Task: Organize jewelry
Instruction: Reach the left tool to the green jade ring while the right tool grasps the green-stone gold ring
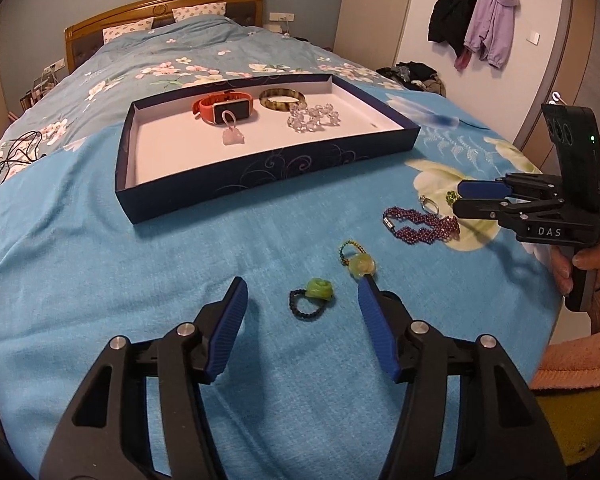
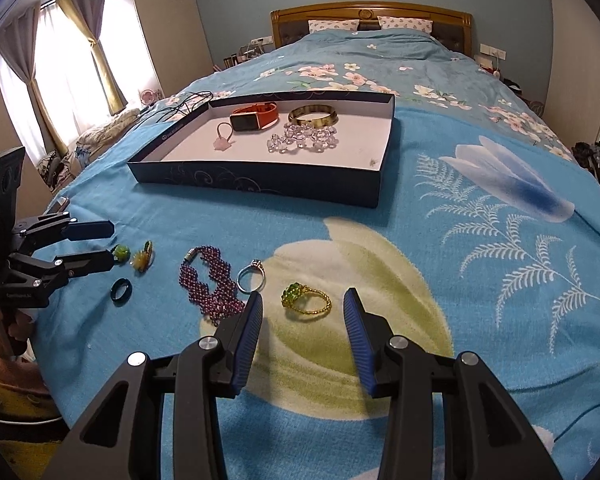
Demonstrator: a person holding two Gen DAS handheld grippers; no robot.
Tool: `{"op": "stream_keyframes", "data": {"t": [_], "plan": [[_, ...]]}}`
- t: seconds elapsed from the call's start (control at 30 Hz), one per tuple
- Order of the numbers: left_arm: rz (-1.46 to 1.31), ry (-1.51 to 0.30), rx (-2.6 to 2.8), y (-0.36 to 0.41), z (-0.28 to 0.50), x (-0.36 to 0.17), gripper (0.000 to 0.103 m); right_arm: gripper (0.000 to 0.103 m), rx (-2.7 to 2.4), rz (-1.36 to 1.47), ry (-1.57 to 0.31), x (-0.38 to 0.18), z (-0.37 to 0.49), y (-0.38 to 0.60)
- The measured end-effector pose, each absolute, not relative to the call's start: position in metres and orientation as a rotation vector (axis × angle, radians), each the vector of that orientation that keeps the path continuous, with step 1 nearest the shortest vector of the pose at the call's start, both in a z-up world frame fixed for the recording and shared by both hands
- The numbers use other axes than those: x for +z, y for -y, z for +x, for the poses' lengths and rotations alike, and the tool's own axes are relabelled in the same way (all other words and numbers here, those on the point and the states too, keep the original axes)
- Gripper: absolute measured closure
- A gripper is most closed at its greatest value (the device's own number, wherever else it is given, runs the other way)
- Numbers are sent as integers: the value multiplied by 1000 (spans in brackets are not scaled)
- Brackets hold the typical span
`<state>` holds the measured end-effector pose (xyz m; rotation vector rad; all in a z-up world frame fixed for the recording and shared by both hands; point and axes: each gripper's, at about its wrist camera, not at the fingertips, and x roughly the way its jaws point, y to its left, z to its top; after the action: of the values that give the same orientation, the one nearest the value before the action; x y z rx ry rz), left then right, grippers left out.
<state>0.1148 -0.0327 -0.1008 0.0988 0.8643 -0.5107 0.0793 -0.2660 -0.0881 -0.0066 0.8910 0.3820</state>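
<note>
A dark blue tray (image 1: 204,196) (image 2: 260,184) on the blue bedspread holds an orange watch (image 1: 224,110), an amber bangle (image 1: 282,99), a clear crystal bracelet (image 1: 314,117) and a pink charm (image 1: 233,136). My left gripper (image 1: 302,286) (image 2: 112,245) stands open low over the cover, with a black beaded ring with a green stone (image 1: 314,295) lying between its fingers, untouched. A yellow-green charm (image 1: 362,265) lies by its right fingertip. My right gripper (image 2: 303,298) (image 1: 458,198) is open around a gold ring with green beads (image 2: 306,300). A silver ring (image 2: 252,276) and purple bracelet (image 2: 212,280) lie just left of it.
A black cable (image 1: 16,156) trails on the bed left of the tray. Jackets (image 1: 480,16) hang on the wall at the right, and clothes (image 1: 416,74) are piled beyond the bed's right edge. A hand in a pink sleeve (image 1: 592,268) holds the right gripper's handle.
</note>
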Motion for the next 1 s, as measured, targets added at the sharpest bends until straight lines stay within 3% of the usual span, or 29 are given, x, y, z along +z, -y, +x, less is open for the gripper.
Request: {"op": "stream_keyframes", "data": {"t": [0.23, 0.5, 0.77, 1.0], "plan": [[128, -884, -500, 38, 119, -108, 57, 63, 371, -25, -887, -89, 79, 264], [140, -881, -469, 37, 122, -108, 79, 64, 368, -42, -882, -90, 79, 261], [120, -880, -466, 34, 121, -107, 80, 79, 364, -77, -879, -90, 78, 254], [102, -880, -463, 32, 121, -108, 80, 84, 354, -78, -876, -90, 79, 255]]}}
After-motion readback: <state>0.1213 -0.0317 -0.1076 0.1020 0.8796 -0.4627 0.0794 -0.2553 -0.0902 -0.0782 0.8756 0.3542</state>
